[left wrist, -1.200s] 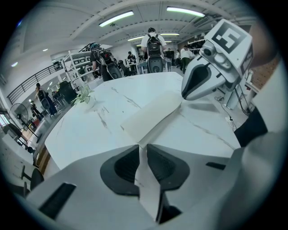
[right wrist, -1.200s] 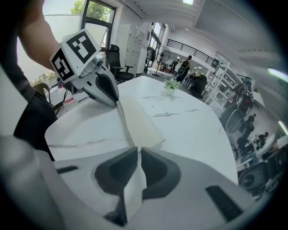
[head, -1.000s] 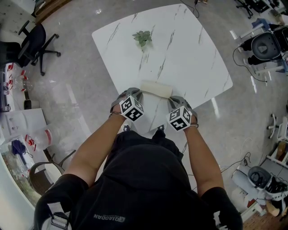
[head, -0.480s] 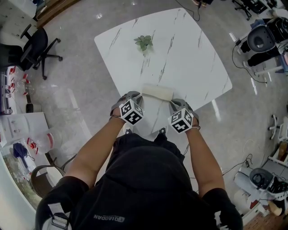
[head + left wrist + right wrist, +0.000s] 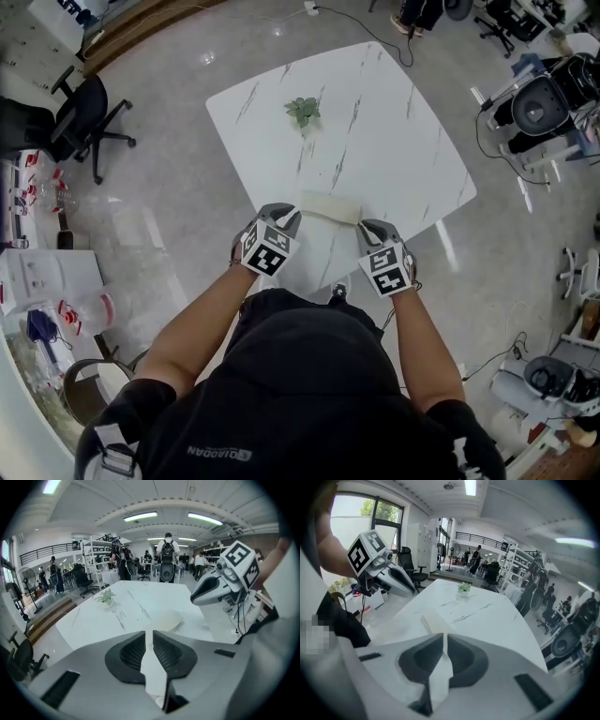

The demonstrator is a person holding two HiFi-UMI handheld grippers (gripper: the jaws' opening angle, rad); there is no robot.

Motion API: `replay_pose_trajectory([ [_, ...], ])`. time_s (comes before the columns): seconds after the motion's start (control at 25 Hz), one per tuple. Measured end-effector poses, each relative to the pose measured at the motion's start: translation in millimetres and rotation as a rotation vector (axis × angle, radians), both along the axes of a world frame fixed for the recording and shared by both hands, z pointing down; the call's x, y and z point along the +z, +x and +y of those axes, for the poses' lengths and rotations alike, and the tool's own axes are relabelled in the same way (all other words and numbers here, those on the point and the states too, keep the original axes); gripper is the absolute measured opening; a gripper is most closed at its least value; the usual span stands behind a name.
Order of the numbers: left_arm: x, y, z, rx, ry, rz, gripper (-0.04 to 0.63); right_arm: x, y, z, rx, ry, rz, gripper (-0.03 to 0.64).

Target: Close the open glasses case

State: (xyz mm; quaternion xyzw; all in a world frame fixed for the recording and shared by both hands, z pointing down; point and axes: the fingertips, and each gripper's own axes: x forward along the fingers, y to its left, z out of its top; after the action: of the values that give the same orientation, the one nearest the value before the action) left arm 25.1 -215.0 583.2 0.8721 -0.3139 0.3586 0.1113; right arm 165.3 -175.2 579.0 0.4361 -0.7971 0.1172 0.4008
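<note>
**A:** Status, left to right?

**B:** Office chair (image 5: 80, 108) on the floor at far left, well away from the table (image 5: 394, 122). Left gripper (image 5: 284, 217) is over the table's near edge. Jaws are pinched to a thin slit with nothing in it, only tabletop showing through.

**A:** Case?

**B:** Glasses case (image 5: 330, 207) is cream and lies flat on the white marble top near the near edge. It sits between the two grippers and a bit beyond their tips. Neither gripper touches it. From the left gripper view it's a low oval (image 5: 164, 619). Can't tell whether the lid is fully down.

**A:** Right side?

**B:** Right gripper (image 5: 367, 228) is just beside the case's right end. Jaws are nearly together and empty, and the case shows just past them (image 5: 433, 620).

**A:** Anything else on the table?

**B:** Small green plant (image 5: 302, 111) toward the far side, well apart from the case.
</note>
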Motion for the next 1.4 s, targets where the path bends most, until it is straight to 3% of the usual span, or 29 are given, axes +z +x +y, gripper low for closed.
replay_pose_trajectory([
  [0.2, -38, -3, 9, -0.027, -0.003, 0.138, 0.005, -45, -6, 1, 0.086, 0.065, -0.192, 0.023],
  [0.72, -130, -4, 14, -0.059, 0.046, 0.342, 0.003, -137, -5, 9, 0.279, 0.162, -0.659, 0.002],
  [1.0, -161, -2, 18, -0.041, 0.091, 0.374, 0.003, -153, -5, 16, 0.252, 0.233, -0.562, 0.002],
  [1.4, -189, -2, 23, -0.029, 0.157, 0.387, 0.003, -184, -6, 22, 0.233, 0.283, -0.621, 0.002],
])
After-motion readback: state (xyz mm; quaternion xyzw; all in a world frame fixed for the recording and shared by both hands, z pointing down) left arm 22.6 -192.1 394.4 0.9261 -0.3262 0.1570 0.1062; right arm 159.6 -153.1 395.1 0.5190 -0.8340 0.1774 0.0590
